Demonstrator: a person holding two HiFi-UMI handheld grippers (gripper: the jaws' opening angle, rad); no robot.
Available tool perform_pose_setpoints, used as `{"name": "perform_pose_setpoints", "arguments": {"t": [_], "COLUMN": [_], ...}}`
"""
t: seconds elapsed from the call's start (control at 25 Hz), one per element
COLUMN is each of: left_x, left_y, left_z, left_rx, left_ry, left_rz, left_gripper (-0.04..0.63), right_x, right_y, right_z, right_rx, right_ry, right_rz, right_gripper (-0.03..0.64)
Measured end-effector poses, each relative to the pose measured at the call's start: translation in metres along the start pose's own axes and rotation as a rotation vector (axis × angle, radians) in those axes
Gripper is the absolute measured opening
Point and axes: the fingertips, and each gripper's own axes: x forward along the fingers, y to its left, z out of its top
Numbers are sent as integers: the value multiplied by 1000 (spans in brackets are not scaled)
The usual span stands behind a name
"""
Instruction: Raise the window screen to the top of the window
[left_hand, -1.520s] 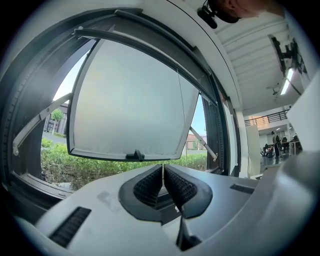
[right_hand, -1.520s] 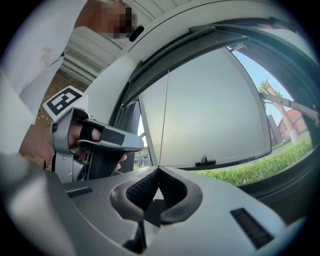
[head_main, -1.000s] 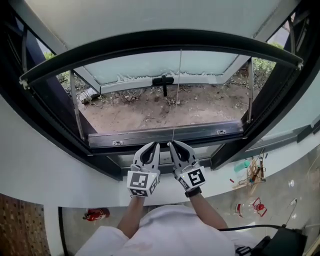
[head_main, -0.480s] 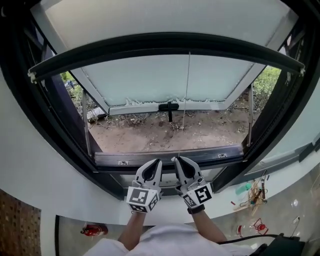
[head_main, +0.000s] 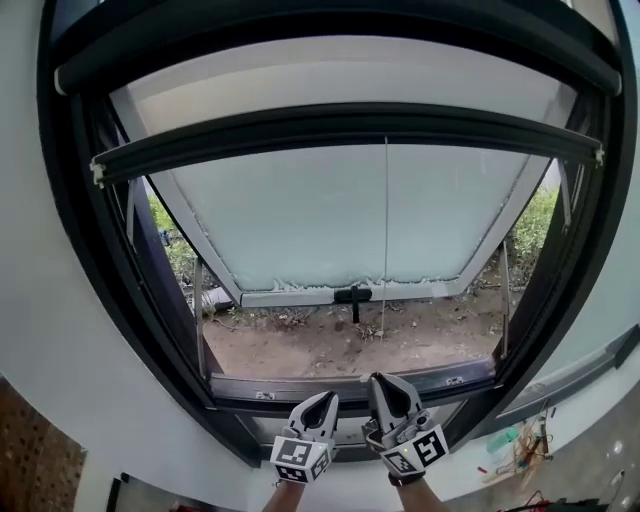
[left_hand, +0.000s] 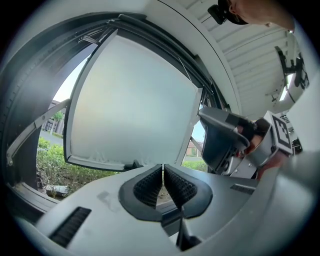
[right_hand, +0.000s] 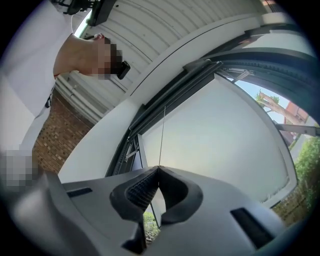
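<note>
Slippage is the main hazard. The right gripper (head_main: 385, 385) has its fingers pressed together on the thin pale pull cord (head_main: 385, 240). If the cord slides free, the dark screen bar (head_main: 340, 125), just below the black top housing (head_main: 330, 40), may drop. The left gripper (head_main: 322, 405) fingers are nearly closed and empty.

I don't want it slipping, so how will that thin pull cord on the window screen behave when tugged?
The pull cord looks very thin and smooth, so it may slip through the shut right hand-held gripper. It runs straight up to the screen bar, so it is probably taut under pull and limp otherwise.
</note>
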Motion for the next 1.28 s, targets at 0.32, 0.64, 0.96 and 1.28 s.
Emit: {"name": "perform_pose_setpoints", "arguments": {"t": [0.32,0.64,0.96,1.28], "left_x": [-7,-14,-14,-18], "left_y": [1,3,4,3], "left_z": [-5,-12,-14,-19], "left_rx": [-16,-32,-37,-37], "left_ry": [13,26,35,40], "left_rz": [6,14,0,10], "left_gripper": [12,12,12,14], "right_x": [24,28,35,5], "right_y": [8,2,6,-16], "right_z": [59,90,110,-46], "right_rx": [52,183,377,329], "right_ry": [-134,-245,-346,230], "right_rz": [69,98,165,-104], "right_gripper": [2,2,2,2]}}
